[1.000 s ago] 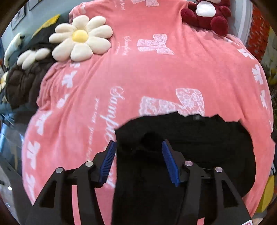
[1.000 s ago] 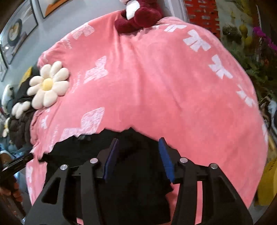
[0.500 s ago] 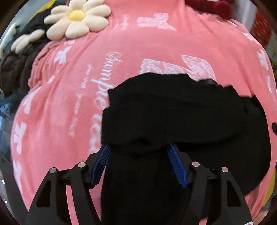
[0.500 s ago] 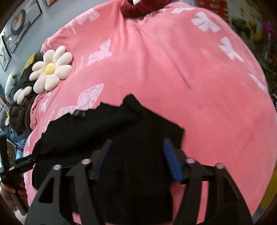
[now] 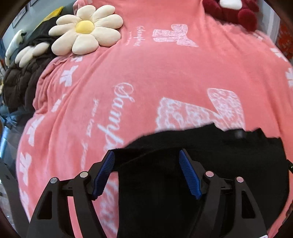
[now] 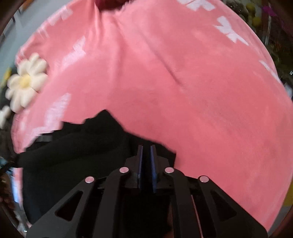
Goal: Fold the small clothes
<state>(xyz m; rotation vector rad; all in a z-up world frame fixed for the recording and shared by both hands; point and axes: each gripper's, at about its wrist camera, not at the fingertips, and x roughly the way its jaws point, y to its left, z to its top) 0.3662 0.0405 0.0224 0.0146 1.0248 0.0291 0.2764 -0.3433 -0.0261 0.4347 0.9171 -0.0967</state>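
Right gripper (image 6: 146,152) fingers pinch black garment (image 6: 77,146), left gripper (image 5: 146,161) fingers spread; one-sided pull may skew fold.

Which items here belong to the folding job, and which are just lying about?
Job: black garment; left gripper, open over it; right gripper, closed on its edge.

Lying about: flower cushion; red plush toy; brown jacket; pink blanket.

Bright, even light; strong fisheye bending; right view motion-blurred.
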